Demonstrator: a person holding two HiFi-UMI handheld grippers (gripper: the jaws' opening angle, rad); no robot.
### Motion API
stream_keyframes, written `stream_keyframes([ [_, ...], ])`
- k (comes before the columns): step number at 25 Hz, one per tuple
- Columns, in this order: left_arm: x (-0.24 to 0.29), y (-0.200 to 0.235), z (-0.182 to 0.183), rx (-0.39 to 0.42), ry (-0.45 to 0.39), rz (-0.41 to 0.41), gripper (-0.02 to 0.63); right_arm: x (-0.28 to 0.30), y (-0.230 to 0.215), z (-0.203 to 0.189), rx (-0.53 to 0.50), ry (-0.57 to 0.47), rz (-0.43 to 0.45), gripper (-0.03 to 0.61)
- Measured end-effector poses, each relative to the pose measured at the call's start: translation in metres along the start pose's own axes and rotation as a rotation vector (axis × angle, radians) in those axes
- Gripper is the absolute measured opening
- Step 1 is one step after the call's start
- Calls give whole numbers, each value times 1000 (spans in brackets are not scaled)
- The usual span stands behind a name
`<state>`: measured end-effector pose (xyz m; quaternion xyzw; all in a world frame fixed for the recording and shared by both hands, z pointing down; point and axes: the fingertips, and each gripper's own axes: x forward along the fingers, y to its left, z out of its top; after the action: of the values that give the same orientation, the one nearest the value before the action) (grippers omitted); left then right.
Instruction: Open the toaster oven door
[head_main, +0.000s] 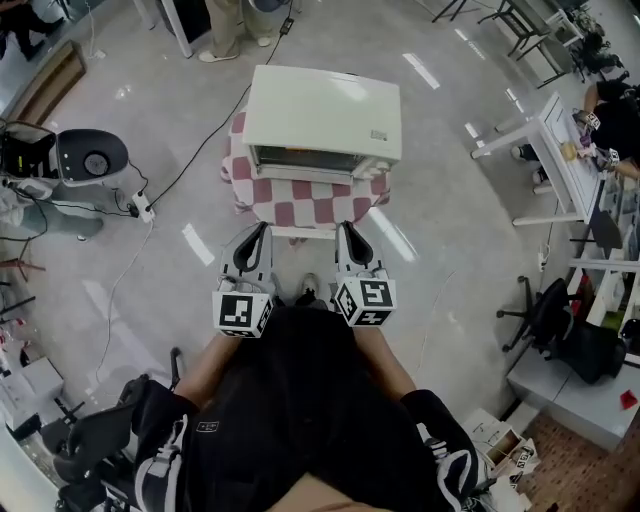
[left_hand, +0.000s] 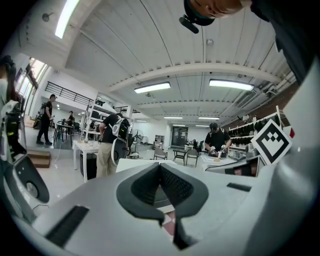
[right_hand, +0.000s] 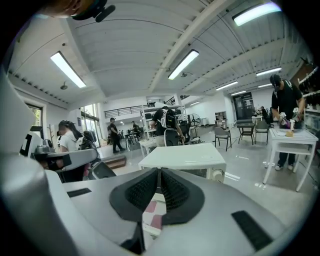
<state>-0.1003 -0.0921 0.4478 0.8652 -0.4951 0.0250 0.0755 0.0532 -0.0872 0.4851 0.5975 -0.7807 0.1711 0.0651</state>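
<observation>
Two grippers, the left gripper and the right gripper, hover side by side just short of the checkered table, each with its jaws pressed together on nothing. On that table sits the white toaster oven, its door shut, apart from both.

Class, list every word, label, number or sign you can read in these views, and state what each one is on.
No text here reads clearly.
Label on the toaster oven: too small to read.
Left marker cube and right marker cube: black-and-white square patterns, no letters.
Print on the cardboard box: blurred, unreadable.
</observation>
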Motion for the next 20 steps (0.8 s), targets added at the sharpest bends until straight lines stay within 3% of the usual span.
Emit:
stream_keyframes([
  [20,-8,3,-13,-20,16,-9,9,-8,12,-13,-16,-2,-7,29],
])
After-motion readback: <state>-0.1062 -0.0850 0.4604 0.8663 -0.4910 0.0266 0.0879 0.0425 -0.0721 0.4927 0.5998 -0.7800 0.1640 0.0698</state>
